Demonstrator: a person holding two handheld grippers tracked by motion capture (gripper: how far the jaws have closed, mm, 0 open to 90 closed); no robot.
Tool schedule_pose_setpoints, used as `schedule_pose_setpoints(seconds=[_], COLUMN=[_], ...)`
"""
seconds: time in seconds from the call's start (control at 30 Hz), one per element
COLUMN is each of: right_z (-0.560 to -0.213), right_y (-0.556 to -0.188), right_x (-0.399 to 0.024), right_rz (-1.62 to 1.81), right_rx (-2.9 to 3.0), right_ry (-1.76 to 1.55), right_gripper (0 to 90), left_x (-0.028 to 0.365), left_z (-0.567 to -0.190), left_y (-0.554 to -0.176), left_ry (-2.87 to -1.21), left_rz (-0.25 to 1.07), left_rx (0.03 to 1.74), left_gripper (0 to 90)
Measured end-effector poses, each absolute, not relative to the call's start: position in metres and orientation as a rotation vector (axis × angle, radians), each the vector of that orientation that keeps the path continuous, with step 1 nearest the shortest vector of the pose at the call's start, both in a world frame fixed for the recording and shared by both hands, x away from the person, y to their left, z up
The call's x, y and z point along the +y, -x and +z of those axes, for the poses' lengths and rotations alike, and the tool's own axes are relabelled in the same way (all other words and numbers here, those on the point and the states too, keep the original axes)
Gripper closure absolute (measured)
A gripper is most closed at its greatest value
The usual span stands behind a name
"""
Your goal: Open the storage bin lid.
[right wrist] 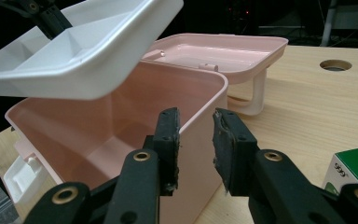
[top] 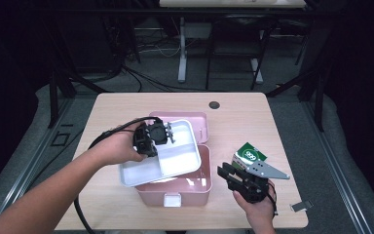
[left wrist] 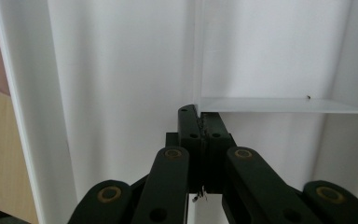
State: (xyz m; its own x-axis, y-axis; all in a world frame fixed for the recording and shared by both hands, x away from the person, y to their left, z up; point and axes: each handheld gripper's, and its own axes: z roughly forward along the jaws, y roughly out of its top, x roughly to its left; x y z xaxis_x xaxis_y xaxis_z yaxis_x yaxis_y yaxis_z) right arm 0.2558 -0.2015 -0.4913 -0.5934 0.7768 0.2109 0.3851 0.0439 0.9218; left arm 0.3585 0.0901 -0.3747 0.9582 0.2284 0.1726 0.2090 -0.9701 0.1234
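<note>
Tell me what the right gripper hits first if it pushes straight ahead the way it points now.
Most likely the near wall of the open pink box: the right gripper is open, its fingers straddling that wall's upper edge. Depth is hard to judge, so contact may come on the rim.

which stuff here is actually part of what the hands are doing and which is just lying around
In the job:
- white divided tray, held over the box by its divider
- left claw, shut on that divider
- pink box, open, with its lid laid back
- right claw, open beside the box

Lying about:
- green and white carton
- small metal clip near the table edge
</note>
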Motion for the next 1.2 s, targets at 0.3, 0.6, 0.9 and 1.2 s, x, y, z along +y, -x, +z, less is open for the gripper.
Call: schedule_pose_setpoints(seconds=[0.3, 0.6, 0.9, 1.2], right_z=[-0.493, -0.495, -0.495, -0.496], right_y=[-0.257, -0.257, -0.257, -0.257], right_x=[-0.200, -0.199, -0.199, -0.198], right_rz=[1.567, 1.564, 1.560, 1.567], right_rx=[1.993, 2.001, 2.002, 1.998], right_ry=[-1.175, -1.172, -1.174, -1.172], right_gripper=[71.1, 71.1, 71.1, 71.1], left_x=[0.120, 0.161, 0.202, 0.233], left_z=[-0.372, -0.373, -0.373, -0.377], left_y=[-0.365, -0.373, -0.377, -0.381], left_ry=[-2.977, -2.947, -2.904, -2.872], left_rz=[0.275, 0.244, 0.253, 0.241], left_rx=[0.574, 0.773, 0.948, 1.077], left_gripper=[89.4, 89.4, 89.5, 89.4])
